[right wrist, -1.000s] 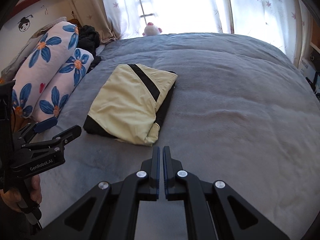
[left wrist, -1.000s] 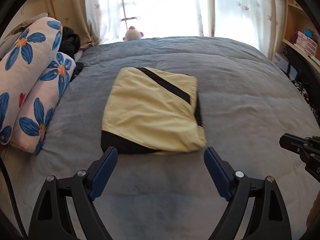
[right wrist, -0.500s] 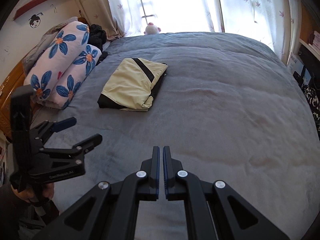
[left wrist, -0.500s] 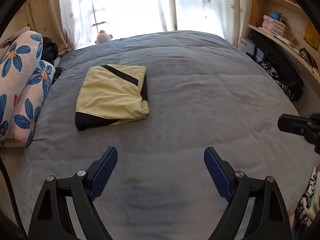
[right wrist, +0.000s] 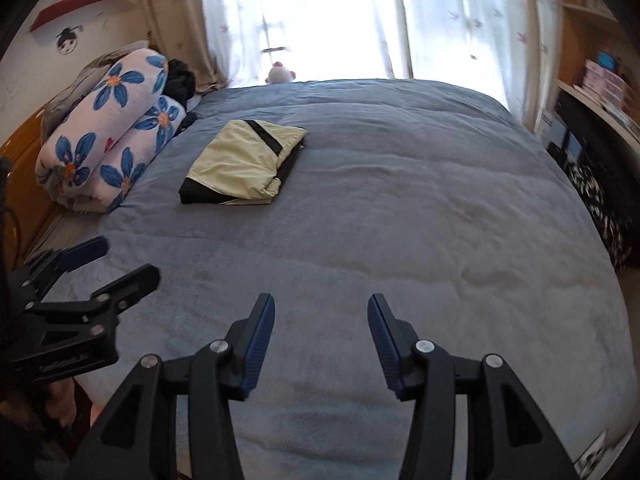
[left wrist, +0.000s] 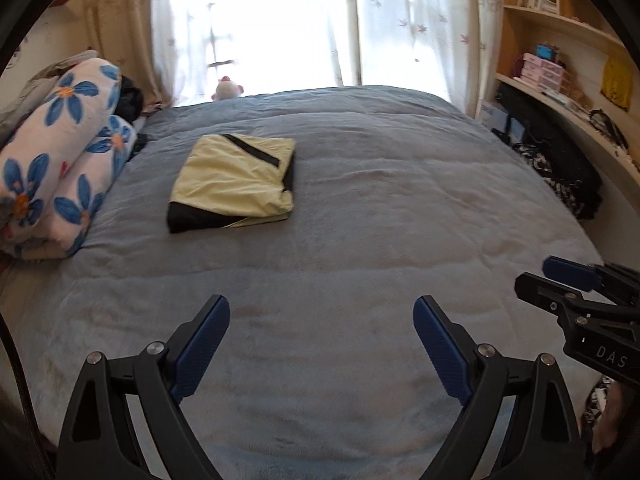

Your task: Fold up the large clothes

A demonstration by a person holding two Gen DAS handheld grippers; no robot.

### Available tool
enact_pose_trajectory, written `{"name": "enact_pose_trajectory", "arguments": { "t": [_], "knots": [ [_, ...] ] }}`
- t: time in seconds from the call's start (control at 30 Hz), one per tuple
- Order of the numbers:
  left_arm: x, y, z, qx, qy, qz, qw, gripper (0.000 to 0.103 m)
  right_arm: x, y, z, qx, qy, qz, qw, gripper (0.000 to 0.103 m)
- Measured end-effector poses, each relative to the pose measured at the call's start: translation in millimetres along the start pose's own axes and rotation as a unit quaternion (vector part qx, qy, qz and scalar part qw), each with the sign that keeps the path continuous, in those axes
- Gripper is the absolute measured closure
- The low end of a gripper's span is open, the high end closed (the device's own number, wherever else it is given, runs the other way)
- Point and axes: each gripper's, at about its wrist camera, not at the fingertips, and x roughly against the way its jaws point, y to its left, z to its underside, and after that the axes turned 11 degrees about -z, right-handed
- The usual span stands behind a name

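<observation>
The folded yellow-and-black garment (left wrist: 234, 182) lay flat on the grey-blue bed cover (left wrist: 380, 208), toward the far left part of the bed, near the rolled floral quilt (left wrist: 60, 152) but apart from it. Both tools hung over the near part of the bed, well apart from the garment. The left hand-held gripper (left wrist: 321, 320) had its blue-padded fingers spread wide with nothing between them, having just opened a little further. The right hand-held gripper (right wrist: 321, 316) had its jaws partly apart, having just been opening, also empty. A small plush toy (right wrist: 280, 75) sat at the far edge by the bright curtained window (right wrist: 320, 12).
</observation>
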Motion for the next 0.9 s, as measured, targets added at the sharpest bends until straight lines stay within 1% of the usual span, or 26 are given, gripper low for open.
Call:
{"name": "enact_pose_trajectory", "arguments": {
  "t": [0.07,0.13,0.17,0.27,0.4,0.5,0.6,0.7,0.9],
  "knots": [
    [-0.1,-1.3,16.1,0.012,0.008,-0.006,0.9999,0.009,-1.7,-3.5,14.6,-0.02,-0.004,-0.006,1.0,0.052],
    [-1.3,-2.8,31.2,0.026,0.017,-0.006,0.9995,0.007,-4.6,-8.1,28.2,-0.039,-0.011,-0.004,0.999,0.044],
    [-2.2,-4.6,35.3,0.029,0.017,-0.008,0.9994,0.005,-6.3,-10.0,35.5,-0.046,-0.015,0.002,0.999,0.042],
    [-2.0,-14.5,46.4,0.024,0.015,-0.021,0.9994,0.003,-10.2,-14.8,49.1,-0.057,-0.017,0.017,0.998,0.042],
    [-2.9,-24.6,51.9,0.019,0.017,-0.027,0.9993,0.003,-10.9,-18.0,58.1,-0.063,-0.013,0.018,0.998,0.041],
    [-4.4,-30.3,52.8,0.018,0.02,-0.032,0.9991,0.003,-8.5,-14.9,63.4,-0.053,-0.014,0.025,0.998,0.041],
    [-7.4,-35.4,53.9,0.018,0.029,-0.032,0.9989,0.003,-5.2,-12.4,66.0,-0.047,-0.017,0.027,0.998,0.041],
    [-8.6,-37.5,54.6,0.019,0.034,-0.029,0.9988,0.003,-3.2,-12.3,66.5,-0.036,-0.022,0.047,0.998,0.041],
    [-9.6,-38.7,54.4,0.022,0.041,-0.026,0.9986,0.003,1.9,-14.3,66.4,-0.037,-0.031,0.053,0.997,0.041]
  ]
}}
